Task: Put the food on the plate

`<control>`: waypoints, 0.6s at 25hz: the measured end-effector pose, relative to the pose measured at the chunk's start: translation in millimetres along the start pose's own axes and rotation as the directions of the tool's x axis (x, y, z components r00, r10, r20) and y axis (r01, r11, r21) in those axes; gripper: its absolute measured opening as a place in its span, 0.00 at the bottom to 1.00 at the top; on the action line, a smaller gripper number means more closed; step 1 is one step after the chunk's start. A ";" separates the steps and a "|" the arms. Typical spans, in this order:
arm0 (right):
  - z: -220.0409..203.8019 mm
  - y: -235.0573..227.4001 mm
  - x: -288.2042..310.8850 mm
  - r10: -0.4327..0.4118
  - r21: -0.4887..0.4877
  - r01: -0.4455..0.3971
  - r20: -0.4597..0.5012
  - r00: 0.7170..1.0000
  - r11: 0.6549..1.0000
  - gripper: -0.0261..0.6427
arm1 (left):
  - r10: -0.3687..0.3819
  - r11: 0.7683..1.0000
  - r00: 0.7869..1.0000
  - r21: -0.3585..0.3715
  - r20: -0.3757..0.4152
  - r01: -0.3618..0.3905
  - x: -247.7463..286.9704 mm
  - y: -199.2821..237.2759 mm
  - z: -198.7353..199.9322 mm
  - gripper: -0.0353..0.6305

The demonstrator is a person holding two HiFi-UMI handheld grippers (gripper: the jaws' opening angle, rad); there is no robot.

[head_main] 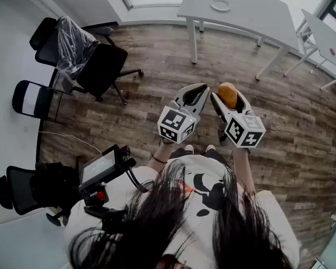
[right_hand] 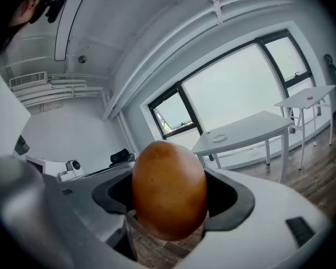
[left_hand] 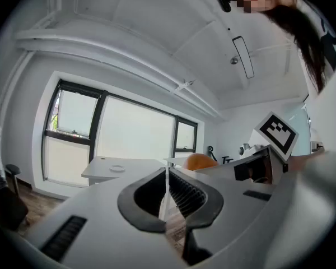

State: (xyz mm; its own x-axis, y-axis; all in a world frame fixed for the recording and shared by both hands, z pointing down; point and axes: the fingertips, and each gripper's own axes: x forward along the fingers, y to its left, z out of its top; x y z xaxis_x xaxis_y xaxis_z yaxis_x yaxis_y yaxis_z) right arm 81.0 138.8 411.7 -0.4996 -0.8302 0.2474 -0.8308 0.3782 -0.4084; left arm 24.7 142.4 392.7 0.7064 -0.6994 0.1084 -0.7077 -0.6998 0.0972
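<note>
- We grip the brown egg-shaped food [right_hand: 169,189] in our right claw [head_main: 227,98].
- Our left claw [left_hand: 167,178], just beside it, is closed and empty.
- The plate [head_main: 220,5] lies on the surface [head_main: 257,17] well ahead of both.

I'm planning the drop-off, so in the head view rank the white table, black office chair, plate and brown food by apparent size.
1. white table
2. black office chair
3. brown food and plate: they look about alike, and the food sits nearer the camera, so I won't rank those two.
</note>
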 end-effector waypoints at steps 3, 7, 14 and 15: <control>0.5 -0.2 0.0 0.001 -0.002 -0.001 0.000 1.000 1.000 0.59 | 0.003 1.000 1.000 0.003 0.000 -0.003 0.9 0.2 0.9 0.06; 0.4 1.1 0.9 0.003 -0.014 -0.002 0.007 1.000 1.000 0.59 | 0.003 1.000 1.000 0.002 -0.001 -0.003 1.5 0.8 1.1 0.06; -3.4 2.9 -0.2 0.006 -0.021 -0.006 0.001 1.000 1.000 0.59 | 0.000 1.000 1.000 0.005 -0.010 0.000 1.3 -0.7 -1.6 0.06; -3.8 2.6 -0.5 0.006 -0.021 -0.006 0.001 1.000 1.000 0.59 | 0.000 1.000 1.000 0.005 -0.010 0.000 1.3 -0.6 -1.8 0.06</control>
State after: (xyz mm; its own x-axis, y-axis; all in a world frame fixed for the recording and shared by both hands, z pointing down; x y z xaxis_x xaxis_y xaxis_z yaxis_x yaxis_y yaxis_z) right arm 78.1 141.7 413.9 -0.5040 -0.8285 0.2440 -0.8328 0.3913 -0.3916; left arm 26.0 142.2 394.5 0.7060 -0.6983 0.1181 -0.7080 -0.7002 0.0924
